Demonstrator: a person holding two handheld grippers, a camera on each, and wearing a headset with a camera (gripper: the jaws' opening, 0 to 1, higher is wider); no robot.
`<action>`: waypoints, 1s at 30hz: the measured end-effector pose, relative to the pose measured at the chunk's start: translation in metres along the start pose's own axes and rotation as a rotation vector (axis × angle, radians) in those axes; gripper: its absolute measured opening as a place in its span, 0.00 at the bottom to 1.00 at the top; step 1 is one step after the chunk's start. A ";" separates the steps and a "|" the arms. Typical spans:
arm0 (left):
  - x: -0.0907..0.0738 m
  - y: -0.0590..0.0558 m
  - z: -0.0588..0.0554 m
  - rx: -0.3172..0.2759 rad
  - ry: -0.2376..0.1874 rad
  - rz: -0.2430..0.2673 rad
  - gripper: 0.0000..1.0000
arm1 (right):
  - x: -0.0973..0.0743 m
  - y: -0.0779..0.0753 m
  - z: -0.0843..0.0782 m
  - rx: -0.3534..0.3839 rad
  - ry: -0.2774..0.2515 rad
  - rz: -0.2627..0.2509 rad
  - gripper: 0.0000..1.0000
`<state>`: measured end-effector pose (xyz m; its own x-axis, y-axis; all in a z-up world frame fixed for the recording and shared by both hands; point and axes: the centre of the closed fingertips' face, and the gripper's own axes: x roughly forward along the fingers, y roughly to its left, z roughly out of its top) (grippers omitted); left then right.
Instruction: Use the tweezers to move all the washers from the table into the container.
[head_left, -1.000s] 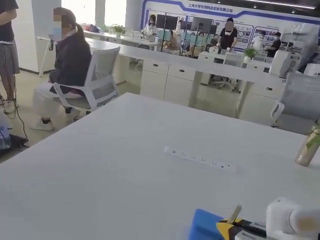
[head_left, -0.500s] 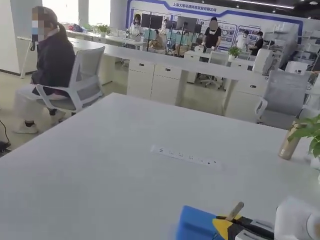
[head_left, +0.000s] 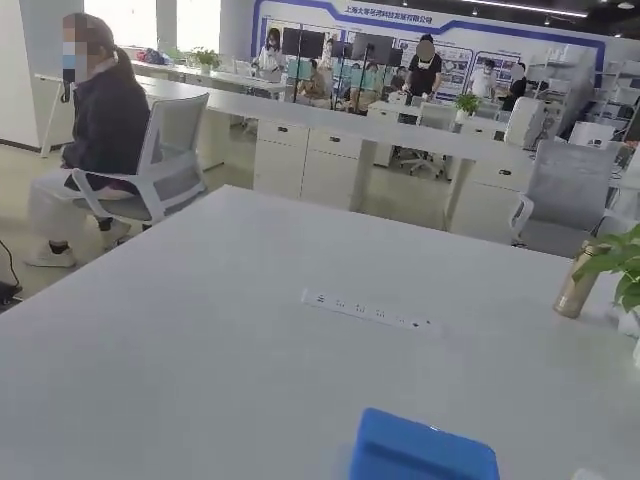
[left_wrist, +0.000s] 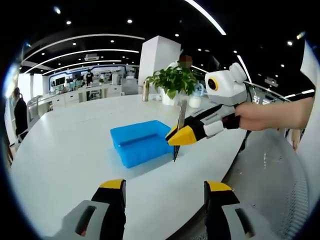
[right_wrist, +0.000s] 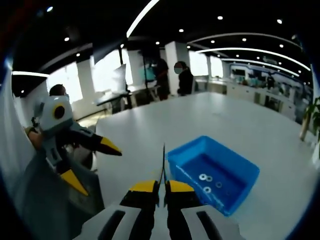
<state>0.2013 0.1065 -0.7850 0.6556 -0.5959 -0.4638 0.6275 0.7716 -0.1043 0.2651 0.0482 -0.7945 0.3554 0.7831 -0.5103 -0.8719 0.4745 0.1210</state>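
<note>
Now | left tool (left_wrist: 165, 186) spread | right tool (right_wrist: 161, 187) clamps tweezers (right_wrist: 163, 165) | container (head_left: 420, 455) cut off below

The left claw (left_wrist: 165, 187) has two black jaws, each capped with a yellow wedge-shaped tip and seated in a pale grey base cut by a dark oblong slot. The right claw (right_wrist: 161, 186) is built alike: black jaws, yellow tips, light grey bases with long dark slots. From the side, in the left gripper view, its jaws taper to a yellow point, with white panels behind the black. The right hand (left_wrist: 255, 116) and forearm are bare
</note>
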 end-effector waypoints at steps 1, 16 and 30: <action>0.000 0.000 0.000 0.002 -0.002 -0.002 0.60 | 0.001 0.005 -0.006 -0.004 0.020 0.021 0.04; -0.004 -0.034 0.015 0.013 -0.068 -0.189 0.32 | 0.002 0.071 -0.054 -0.297 0.242 0.289 0.04; -0.005 -0.046 0.013 0.072 -0.058 -0.249 0.03 | 0.010 0.093 -0.058 -0.512 0.320 0.371 0.03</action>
<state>0.1747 0.0714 -0.7668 0.4988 -0.7786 -0.3807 0.7995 0.5830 -0.1447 0.1675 0.0766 -0.8378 -0.0436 0.6627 -0.7477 -0.9930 -0.1108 -0.0403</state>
